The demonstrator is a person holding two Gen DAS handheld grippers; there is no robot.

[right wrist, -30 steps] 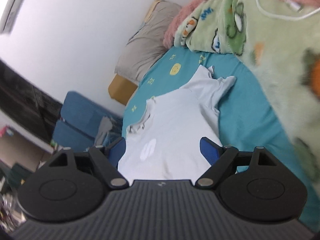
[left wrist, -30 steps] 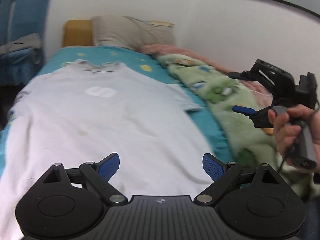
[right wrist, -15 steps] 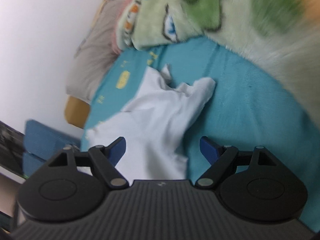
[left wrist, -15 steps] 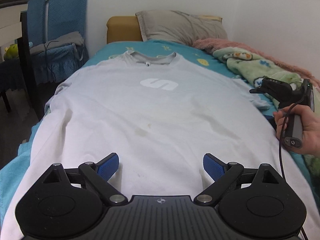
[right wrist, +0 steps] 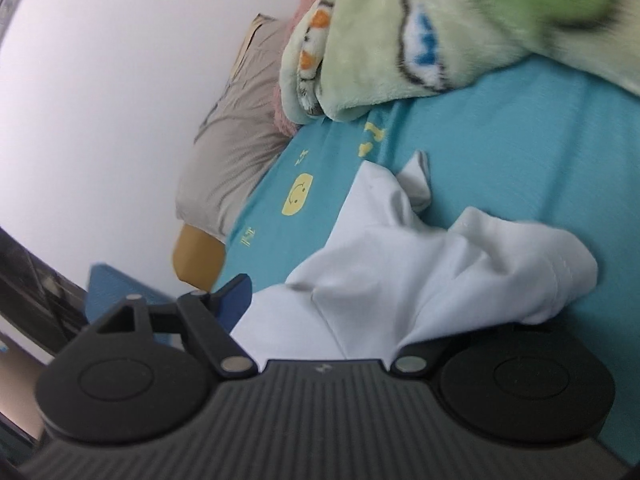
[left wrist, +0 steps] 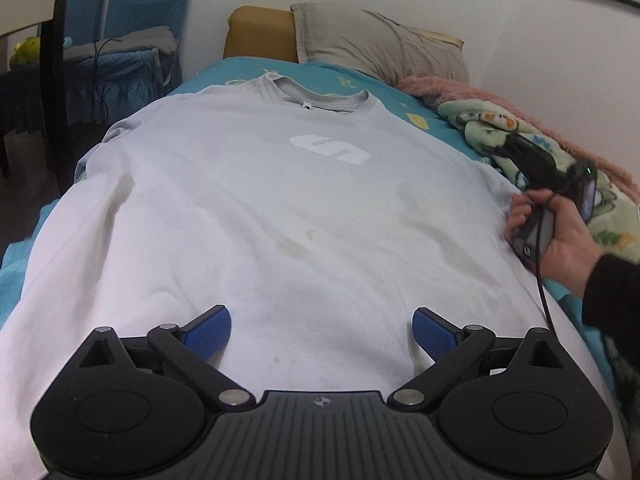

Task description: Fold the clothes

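Observation:
A white T-shirt [left wrist: 280,208] with a white logo lies flat, front up, on the teal bed sheet [left wrist: 248,74], collar toward the pillow. My left gripper [left wrist: 322,330] is open and empty, low over the shirt's lower part. My right gripper [left wrist: 508,152] is at the shirt's right edge by the sleeve. In the right wrist view the crumpled right sleeve [right wrist: 500,264] lies over the gripper's right side and hides that finger; the left finger [right wrist: 234,294] stands wide, so the right gripper [right wrist: 332,320] looks open.
A grey pillow [left wrist: 380,46] and a yellow headboard cushion [left wrist: 260,38] are at the bed's head. A green plush blanket [left wrist: 500,128] and a pink blanket [left wrist: 460,90] lie along the right by the wall. Blue chairs [left wrist: 120,60] stand left of the bed.
My left gripper has swung from the shirt's right side to face straight up its middle. My right gripper has dropped close to the right sleeve, which now drapes over its right side.

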